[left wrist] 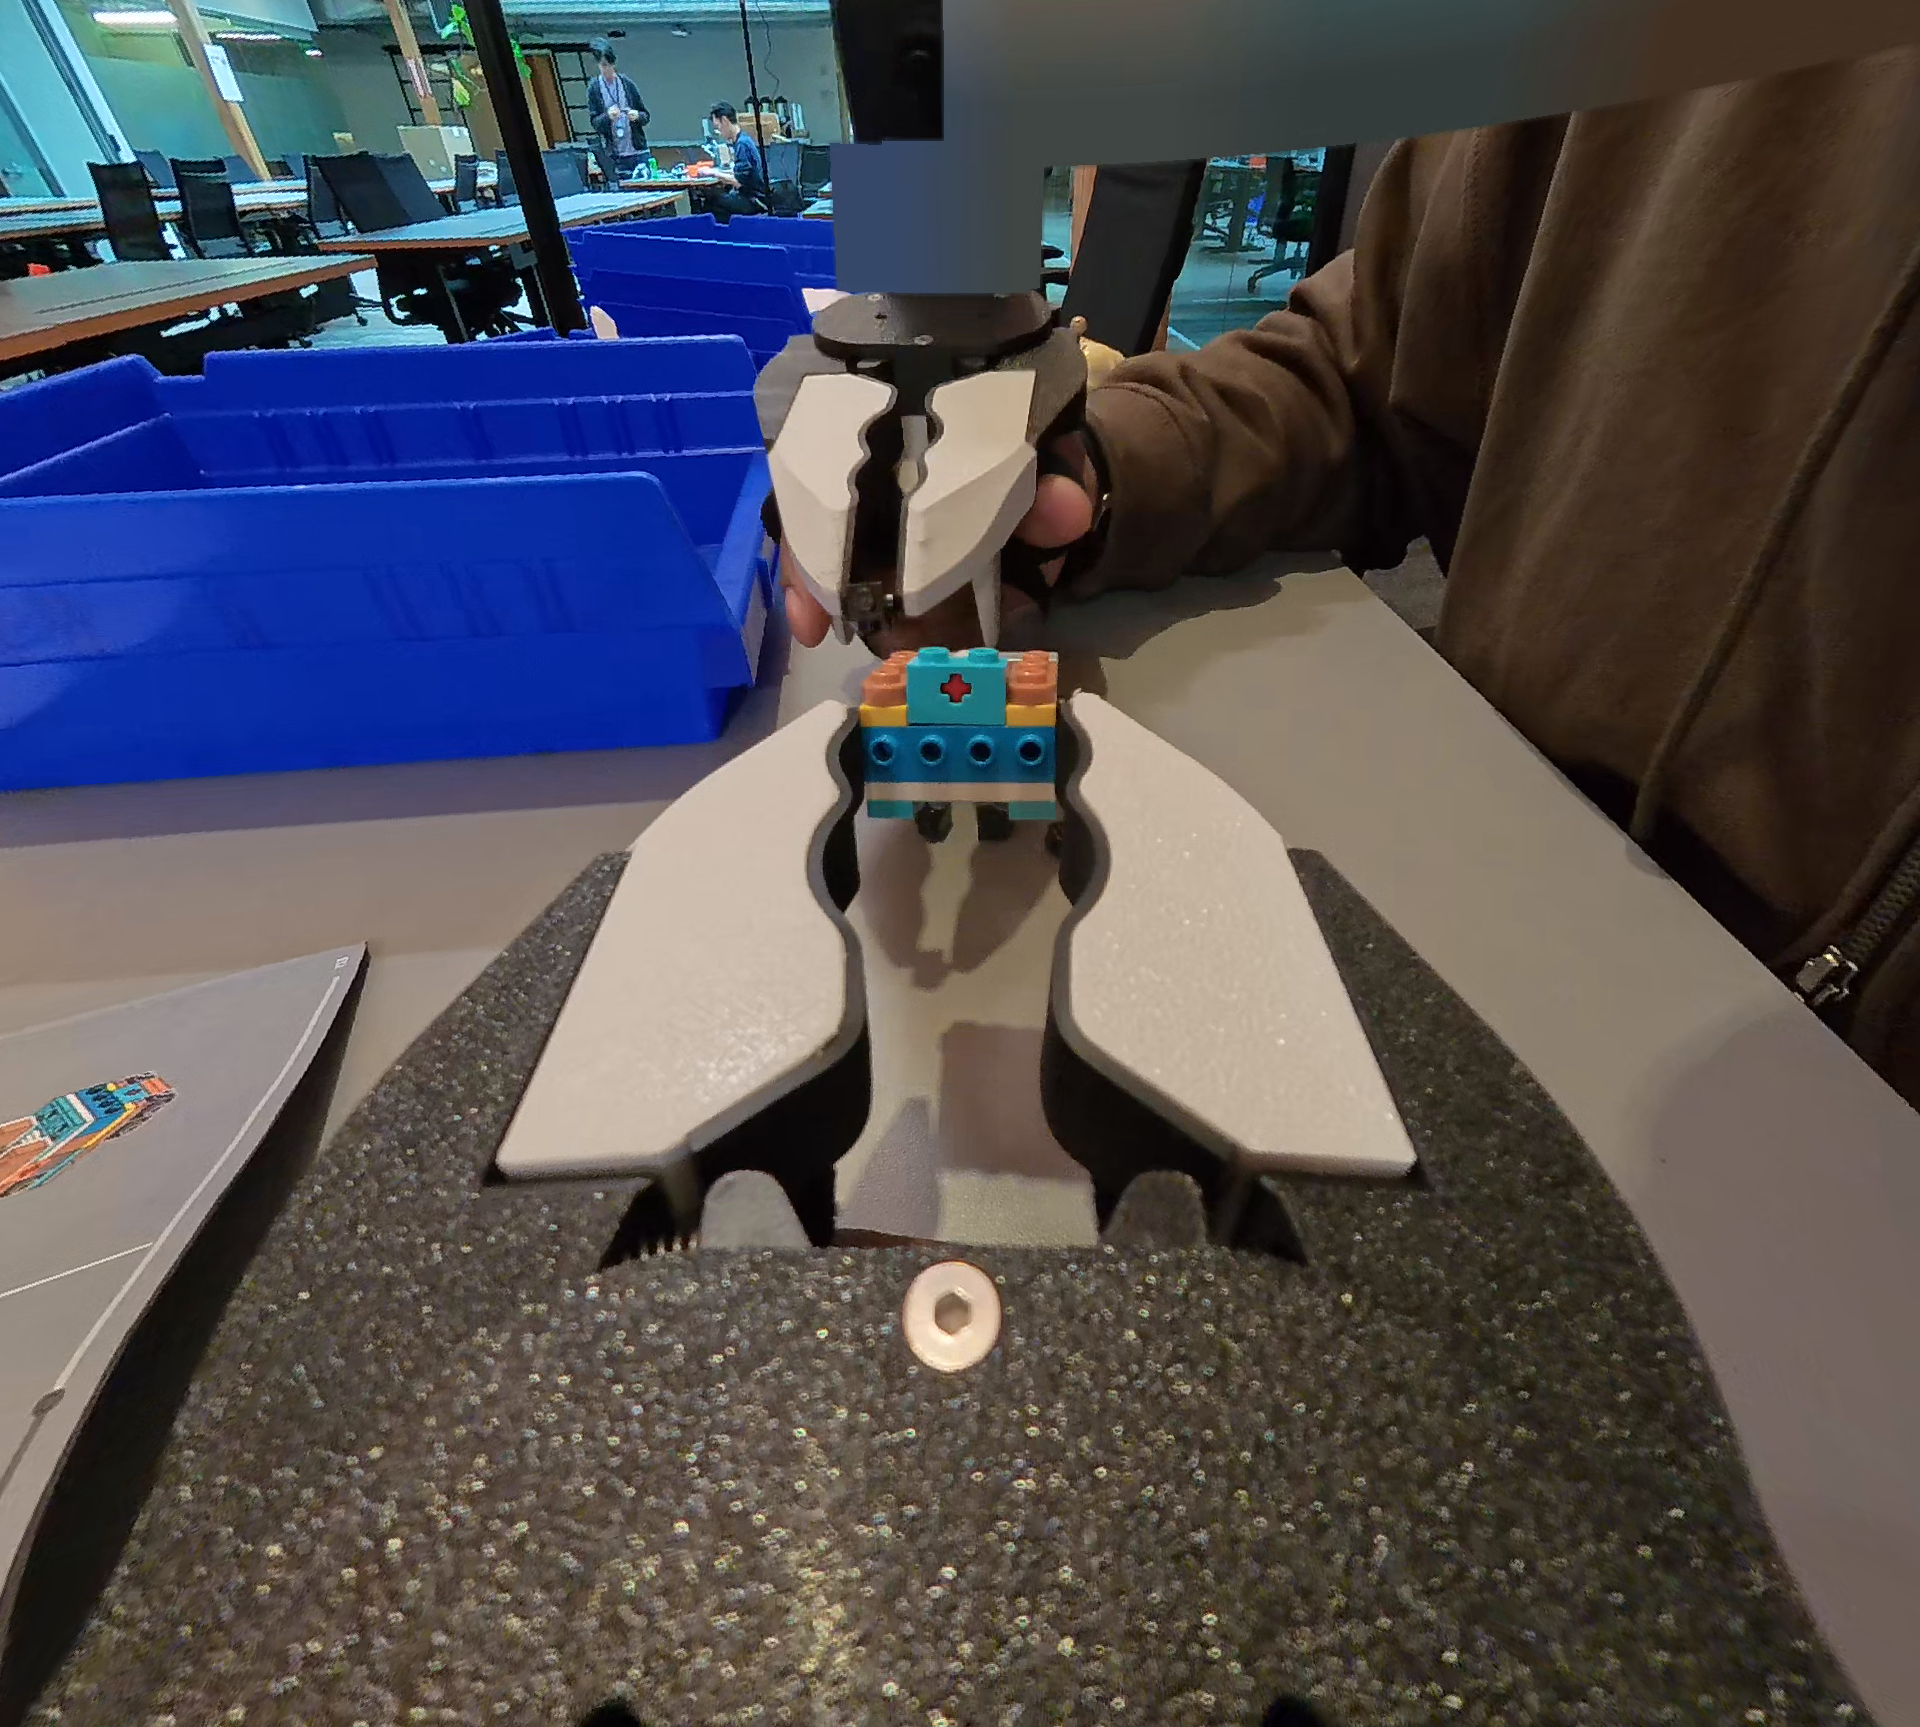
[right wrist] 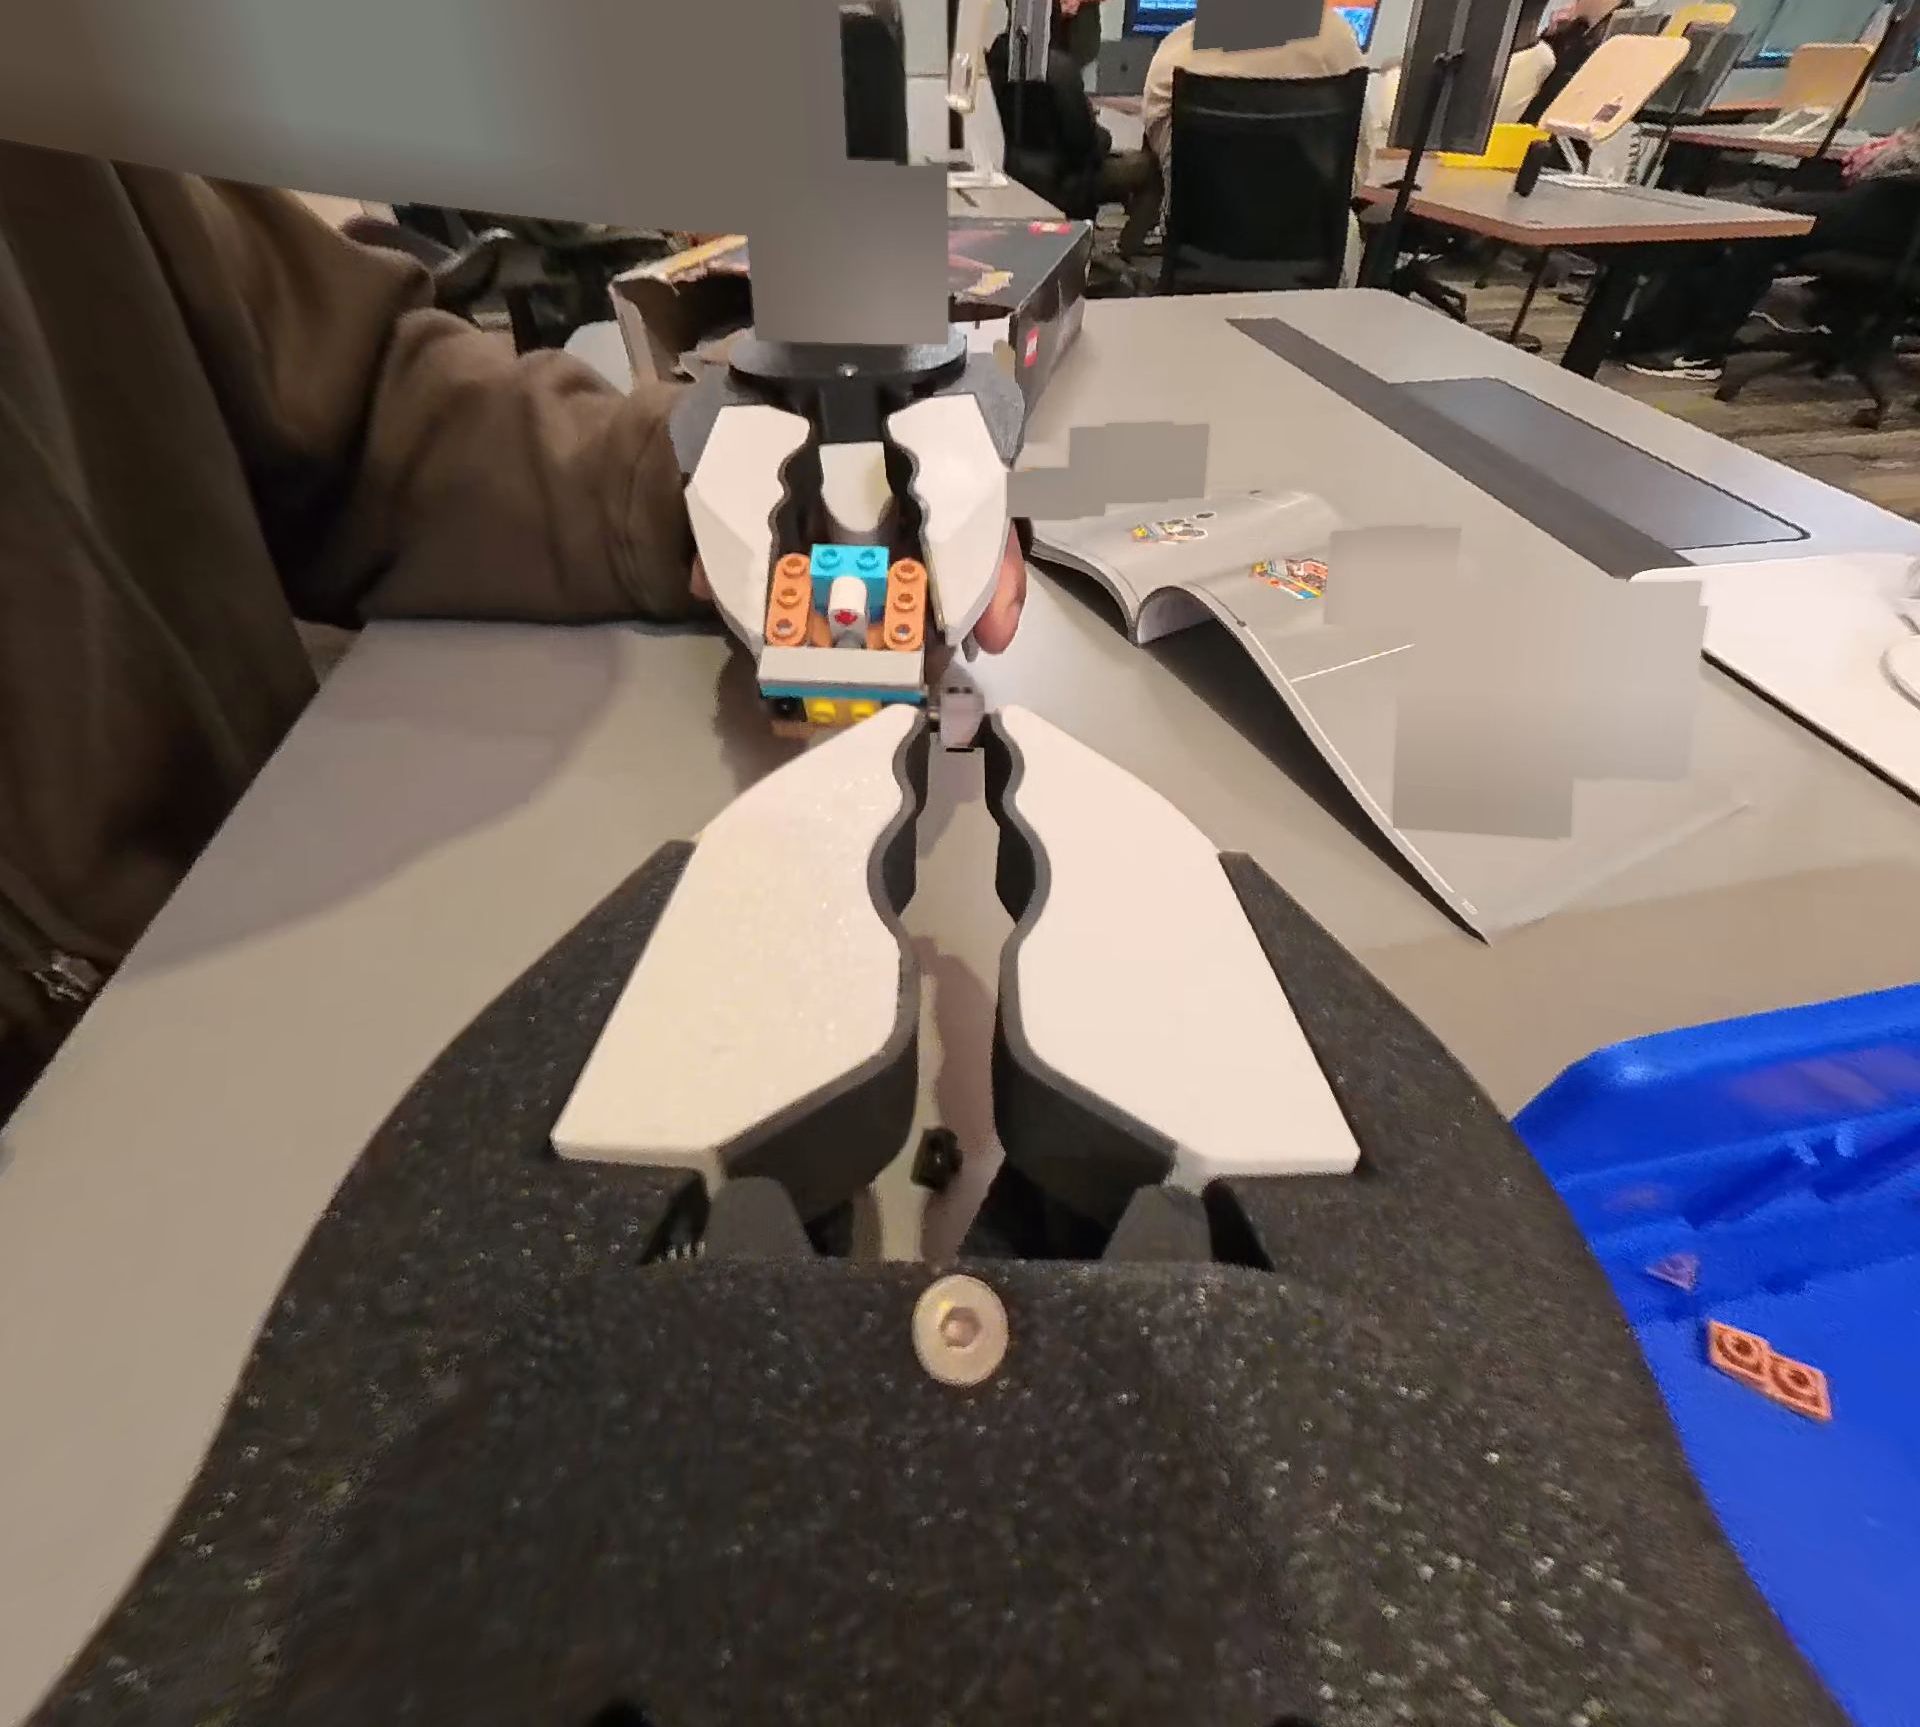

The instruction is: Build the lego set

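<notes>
- Left wrist view: the left gripper [left wrist: 961, 768] clamps the lego model [left wrist: 958, 734] between its fingers, held above the grey desk [left wrist: 1351, 794]. Blue bins [left wrist: 364, 555] stand to the left.
- Right wrist view: the right gripper [right wrist: 958, 721] has its fingers narrowed on a small grey piece [right wrist: 958, 713], just beside the model. An open booklet [right wrist: 1299, 638] lies to the right.

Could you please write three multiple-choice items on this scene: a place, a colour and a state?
1. Where is the lego model? A in a blue bin; B between the left claw's fingers; C on the booklet.
2. What colour is the cross on the turquoise brick? A red; B green; C white.
3. The right claw is: A open and empty; B shut on the booklet; C shut on a small grey piece.
Key: B, its fingers flank the model; A, the left wrist view shows it red; C, the piece sits at its tips.
</notes>
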### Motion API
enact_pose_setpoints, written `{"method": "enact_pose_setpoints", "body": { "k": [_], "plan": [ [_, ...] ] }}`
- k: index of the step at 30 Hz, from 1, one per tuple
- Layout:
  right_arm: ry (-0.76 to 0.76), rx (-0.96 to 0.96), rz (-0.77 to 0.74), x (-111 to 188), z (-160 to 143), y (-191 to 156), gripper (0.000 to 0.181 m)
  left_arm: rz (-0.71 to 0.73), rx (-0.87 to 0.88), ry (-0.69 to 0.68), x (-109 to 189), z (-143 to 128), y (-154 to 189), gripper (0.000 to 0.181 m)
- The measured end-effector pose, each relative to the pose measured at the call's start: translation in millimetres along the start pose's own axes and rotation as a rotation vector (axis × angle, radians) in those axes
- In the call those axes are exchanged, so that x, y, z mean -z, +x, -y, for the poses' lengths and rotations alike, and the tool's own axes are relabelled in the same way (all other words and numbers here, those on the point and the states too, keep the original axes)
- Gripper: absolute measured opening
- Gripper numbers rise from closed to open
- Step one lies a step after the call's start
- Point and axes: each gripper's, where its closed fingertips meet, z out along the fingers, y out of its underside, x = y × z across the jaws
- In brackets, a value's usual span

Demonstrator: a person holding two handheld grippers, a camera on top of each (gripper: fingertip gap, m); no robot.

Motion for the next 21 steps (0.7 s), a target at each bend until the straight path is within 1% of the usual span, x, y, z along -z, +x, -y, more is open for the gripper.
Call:
{"method": "enact_pose_setpoints", "body": {
  "k": [5,10,16,21],
  "plan": [
    [0.09,-0.083,0.028,-4.4,12.7,-3.8,0.009,0.006,-0.012,-0.028,-2.8,-3.5,0.5,0.035],
    [0.147,-0.148,0.07,-12.1,20.0,-11.0,0.009,0.014,-0.032,-0.064,-7.4,-7.9,2.0,0.035],
    [0.162,-0.193,0.109,-19.0,20.5,-17.0,0.009,0.009,-0.041,-0.068,-10.5,-8.1,5.3,0.035],
    [0.157,-0.203,0.109,-19.6,18.8,-16.0,0.009,0.007,-0.041,-0.061,-10.6,-7.2,6.0,0.035]
  ]
}}
